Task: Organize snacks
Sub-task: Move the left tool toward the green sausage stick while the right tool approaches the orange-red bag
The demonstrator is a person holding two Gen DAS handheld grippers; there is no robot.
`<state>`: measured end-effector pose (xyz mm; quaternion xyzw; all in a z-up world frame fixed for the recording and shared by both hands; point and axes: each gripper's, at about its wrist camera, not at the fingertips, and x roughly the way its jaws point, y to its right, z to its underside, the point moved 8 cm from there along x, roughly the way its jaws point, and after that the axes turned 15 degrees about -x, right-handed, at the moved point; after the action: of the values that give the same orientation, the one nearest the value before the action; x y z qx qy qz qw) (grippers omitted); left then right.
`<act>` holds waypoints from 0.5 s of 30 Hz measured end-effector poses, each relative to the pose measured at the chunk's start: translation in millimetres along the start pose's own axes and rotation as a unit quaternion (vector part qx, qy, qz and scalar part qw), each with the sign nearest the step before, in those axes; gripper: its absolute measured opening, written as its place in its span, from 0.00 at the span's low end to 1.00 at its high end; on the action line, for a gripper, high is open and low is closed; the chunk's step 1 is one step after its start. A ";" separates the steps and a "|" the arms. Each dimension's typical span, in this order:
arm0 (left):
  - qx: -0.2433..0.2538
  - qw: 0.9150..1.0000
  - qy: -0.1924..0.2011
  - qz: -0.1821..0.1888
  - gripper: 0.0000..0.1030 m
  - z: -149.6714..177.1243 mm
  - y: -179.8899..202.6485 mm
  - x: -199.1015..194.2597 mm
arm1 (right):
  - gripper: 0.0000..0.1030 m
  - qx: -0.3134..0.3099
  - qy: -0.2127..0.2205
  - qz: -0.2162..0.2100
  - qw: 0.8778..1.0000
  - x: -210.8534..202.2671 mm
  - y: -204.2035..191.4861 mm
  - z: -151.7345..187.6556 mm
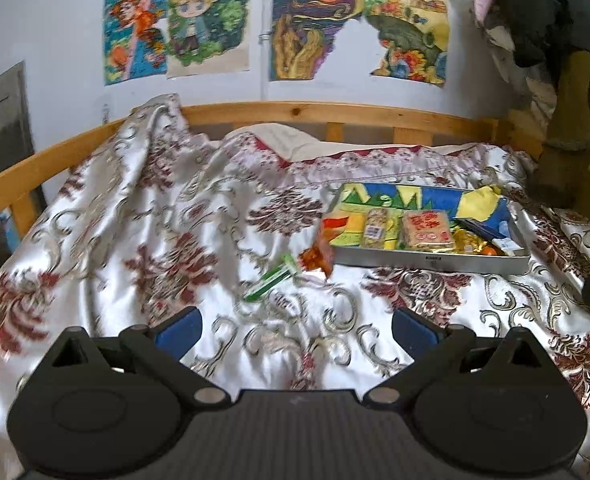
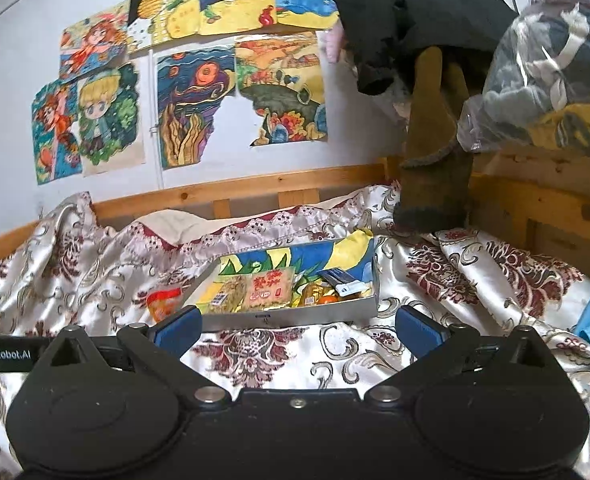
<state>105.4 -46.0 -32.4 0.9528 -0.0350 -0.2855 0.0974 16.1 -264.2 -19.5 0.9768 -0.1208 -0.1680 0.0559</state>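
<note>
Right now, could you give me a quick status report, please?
Both grippers, left and right, open, empty. Tin part filled. Green packet, orange packet loose on bedspread. Nothing blocking.

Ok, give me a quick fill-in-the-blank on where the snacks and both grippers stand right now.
1. The metal tin sits on the ____.
2. The green packet lies ____ the tin.
3. The orange packet lies just off the tin's ____ end.
4. The left gripper and the right gripper are both ____ and hold nothing.

Missing words: bedspread; outside; left; open
</note>
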 end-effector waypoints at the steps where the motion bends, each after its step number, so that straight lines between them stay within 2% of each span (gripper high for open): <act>1: -0.002 1.000 0.002 -0.006 1.00 2.2 -4.0 -2.9 | 0.99 -0.002 0.000 0.002 1.000 -2.7 -0.5 1.5; 6: -0.013 0.999 0.003 -0.035 1.00 5.2 -24.3 -16.8 | 0.99 0.008 -0.001 0.010 1.000 -14.7 2.9 7.2; 9: -0.023 0.999 0.013 -0.035 1.00 3.1 -35.0 -27.4 | 0.99 0.020 -0.013 0.008 1.000 -17.3 5.8 11.3; 15: -0.030 0.999 0.013 -0.028 1.00 1.2 -40.1 -34.6 | 0.99 0.007 -0.022 0.010 1.000 -24.9 0.7 16.1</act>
<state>76.2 -2.7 -23.0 0.9538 0.0015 -0.2764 0.1180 -12.4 -259.6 -26.7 0.9719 -0.1328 -0.1884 0.0478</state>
